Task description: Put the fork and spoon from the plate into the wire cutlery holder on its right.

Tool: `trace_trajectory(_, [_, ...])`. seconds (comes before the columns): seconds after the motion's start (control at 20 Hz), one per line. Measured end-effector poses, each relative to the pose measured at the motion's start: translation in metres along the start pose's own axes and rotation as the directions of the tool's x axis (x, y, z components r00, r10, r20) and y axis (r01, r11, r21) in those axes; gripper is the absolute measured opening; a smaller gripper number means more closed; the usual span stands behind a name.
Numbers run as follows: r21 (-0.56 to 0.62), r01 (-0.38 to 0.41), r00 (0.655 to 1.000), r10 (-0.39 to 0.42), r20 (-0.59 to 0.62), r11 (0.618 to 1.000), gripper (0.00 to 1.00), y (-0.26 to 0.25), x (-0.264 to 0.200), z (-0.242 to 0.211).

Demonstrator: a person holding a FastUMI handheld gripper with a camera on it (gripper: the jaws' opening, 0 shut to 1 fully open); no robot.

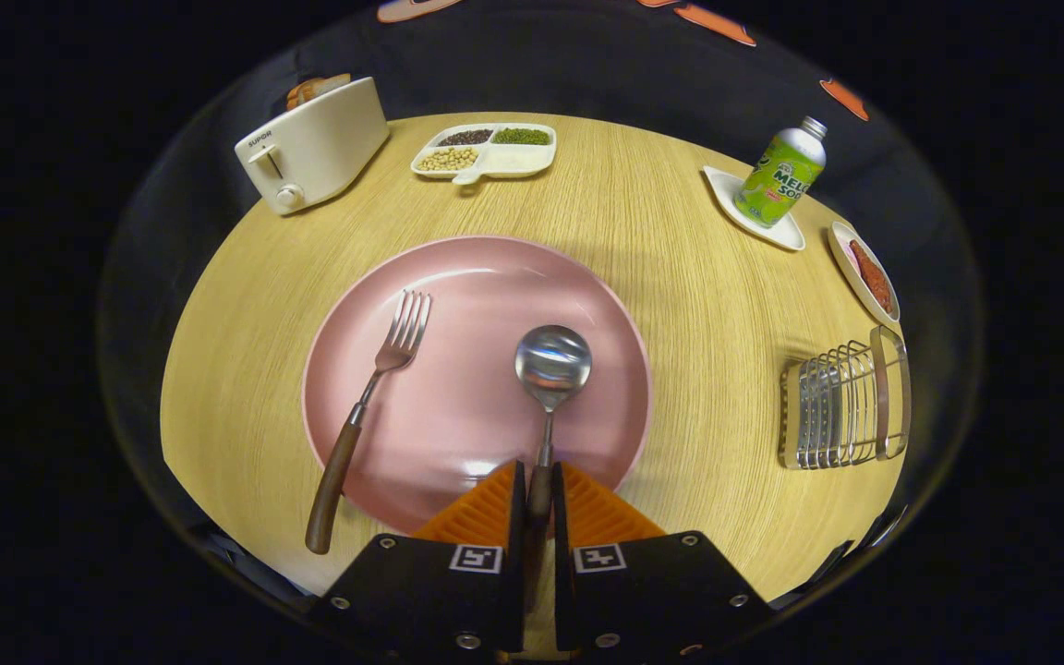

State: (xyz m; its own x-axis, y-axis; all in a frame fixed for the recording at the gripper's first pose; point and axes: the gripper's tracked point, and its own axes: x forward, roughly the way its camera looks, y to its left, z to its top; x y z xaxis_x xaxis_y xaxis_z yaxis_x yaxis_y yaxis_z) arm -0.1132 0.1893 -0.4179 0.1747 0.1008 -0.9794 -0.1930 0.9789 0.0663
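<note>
Gripper view has the hand-held gripper (538,494) pinched tight on the spoon (550,369) handle over the pink plate (458,277); lift level, then swing toward the wire cutlery holder (844,402) at three o'clock.

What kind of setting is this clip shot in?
Likely a staged dining table in a recording booth: a toaster, a pink plate with fork, and the gripper shut on the spoon.
</note>
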Motion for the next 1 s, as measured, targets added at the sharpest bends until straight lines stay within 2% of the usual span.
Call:
trace_trajectory(0.2, [0.040,-0.036,0.999,0.036,-0.001,0.999,0.07,0.001,0.001,0.002])
trace_trajectory(0.6, [0.106,-0.100,0.980,0.080,0.180,0.989,0.07,-0.014,-0.033,0.034])
trace_trajectory(1.0, [0.157,-0.148,0.931,0.084,0.355,0.976,0.06,-0.044,-0.087,0.064])
